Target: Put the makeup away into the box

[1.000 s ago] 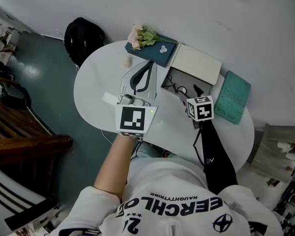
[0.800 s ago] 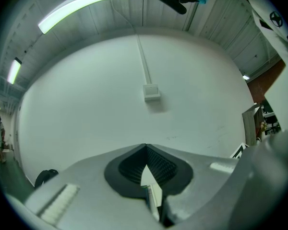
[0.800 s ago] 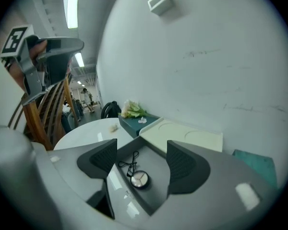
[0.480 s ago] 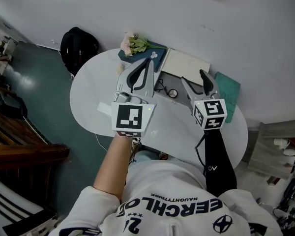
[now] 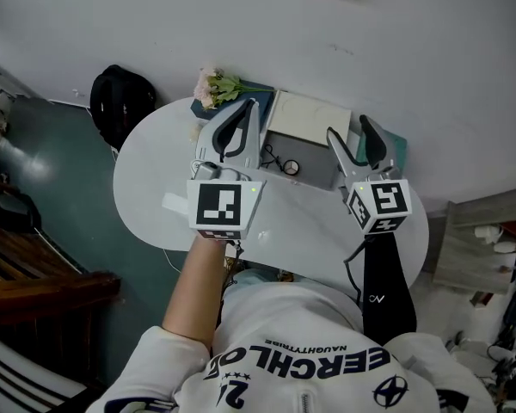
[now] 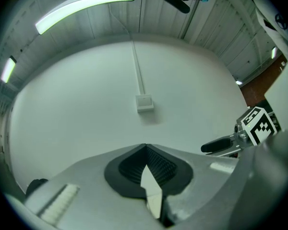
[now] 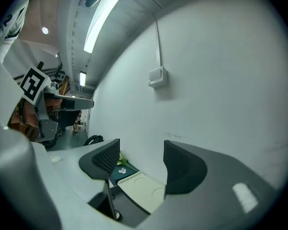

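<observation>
Above the white surface, the left gripper has its jaws pressed together, the right gripper has spread, empty jaws that have just been closing a little, and the small round makeup lies in the grey part of the open box.

The head camera looks steeply down from high above the cream lid, far enough off to take in the whole white counter. Each other camera rides close behind its own tongs and faces level at the wall behind the lid. The left tongs view aims above the lid. The right tongs view catches it, shared with the head view. Both tongs views share the wall plate.
</observation>
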`<state>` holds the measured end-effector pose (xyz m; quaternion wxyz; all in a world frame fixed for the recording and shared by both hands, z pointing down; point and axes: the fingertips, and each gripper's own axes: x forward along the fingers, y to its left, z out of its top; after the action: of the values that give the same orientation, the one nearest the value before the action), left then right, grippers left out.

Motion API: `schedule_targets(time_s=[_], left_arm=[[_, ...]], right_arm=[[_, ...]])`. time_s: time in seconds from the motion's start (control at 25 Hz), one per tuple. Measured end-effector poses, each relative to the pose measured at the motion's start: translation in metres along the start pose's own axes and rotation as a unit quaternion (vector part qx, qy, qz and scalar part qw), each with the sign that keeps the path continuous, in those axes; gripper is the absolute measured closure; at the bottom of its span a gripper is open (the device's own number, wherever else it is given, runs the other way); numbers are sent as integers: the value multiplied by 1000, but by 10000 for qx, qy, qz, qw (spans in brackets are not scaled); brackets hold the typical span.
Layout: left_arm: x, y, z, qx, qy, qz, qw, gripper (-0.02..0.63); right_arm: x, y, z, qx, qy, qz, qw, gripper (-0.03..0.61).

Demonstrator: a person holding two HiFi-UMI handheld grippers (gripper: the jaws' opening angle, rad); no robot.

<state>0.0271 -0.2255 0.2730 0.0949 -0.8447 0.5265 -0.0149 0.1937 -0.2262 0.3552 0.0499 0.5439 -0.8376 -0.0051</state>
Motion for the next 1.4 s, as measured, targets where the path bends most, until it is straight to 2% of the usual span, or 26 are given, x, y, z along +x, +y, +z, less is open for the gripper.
schedule_targets(time_s=[0.16, 0.36, 0.92, 1.16, 1.4], left_arm=[[2, 16, -3, 63, -40, -89, 9999, 612], [0, 57, -13, 113, 23, -38, 9999, 612], [-32, 203, -44, 149, 196, 107, 9996, 612], [-43, 242, -67, 140, 333, 86, 9993, 612], [-48, 263, -71, 135, 279, 16, 9995, 612]], right_arm=[[16, 10, 3, 40, -19, -31, 10000, 264], [52, 41, 5, 170, -13, 67, 9998, 264], [160, 176, 9, 340, 58, 462, 9983, 264], [188, 215, -4, 435, 160, 480, 9978, 264], [206, 238, -9, 406, 262, 435, 9979, 264]])
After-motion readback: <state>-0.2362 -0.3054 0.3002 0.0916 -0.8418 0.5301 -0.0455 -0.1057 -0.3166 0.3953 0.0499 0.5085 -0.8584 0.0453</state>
